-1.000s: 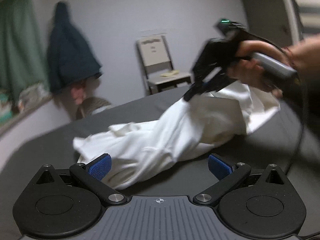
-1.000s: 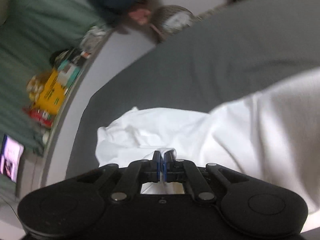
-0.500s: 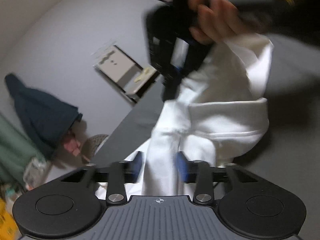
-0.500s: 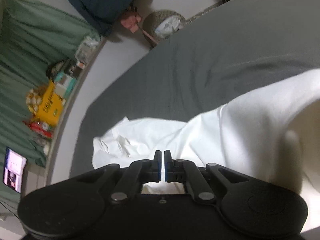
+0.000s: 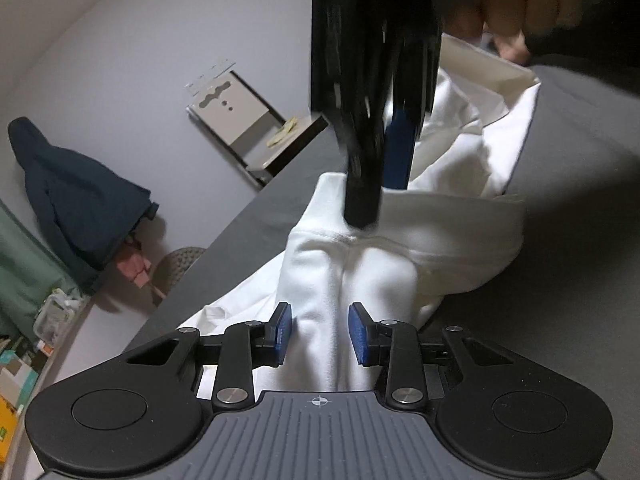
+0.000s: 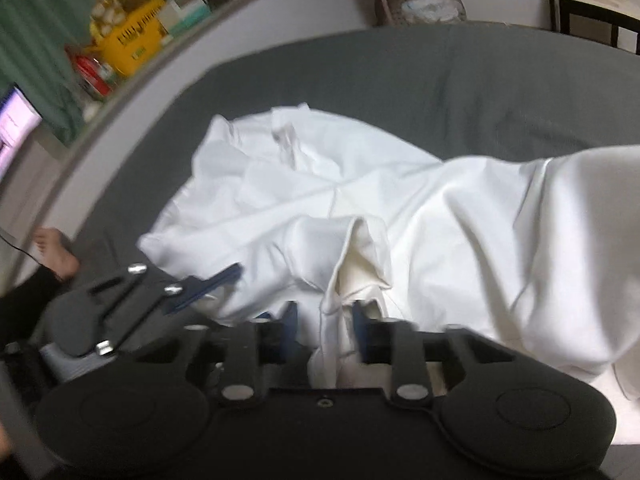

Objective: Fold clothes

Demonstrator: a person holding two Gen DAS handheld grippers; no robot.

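Grey sheeting covers the bed [image 6: 460, 76], which carries the work; pale walls enclose the room.

Room, left wrist view: a dark blue garment [image 5: 76, 200] hangs on the wall, a pale chair [image 5: 256, 128] stands beyond the bed, and a woven basket [image 5: 176, 268] sits on the floor. Right wrist view: a ledge along green curtains [image 6: 48, 12] holds a yellow box [image 6: 132, 44] and other packages, and a lit screen [image 6: 12, 124] sits at the left edge. Printing on the box is too blurred to read.

White garment [image 6: 400, 208]: spread in loose folds across the bed, 1 bunched section raised between both tools.

Left claw [image 5: 320, 332]: partly parted, blue pads just beside a vertical fold of the cloth on either side; firm contact cannot be confirmed.

Right claw [image 6: 324, 328]: pads apart with a hem of the garment standing between them; it is blurred. In the left wrist view it points down onto the garment's seam.
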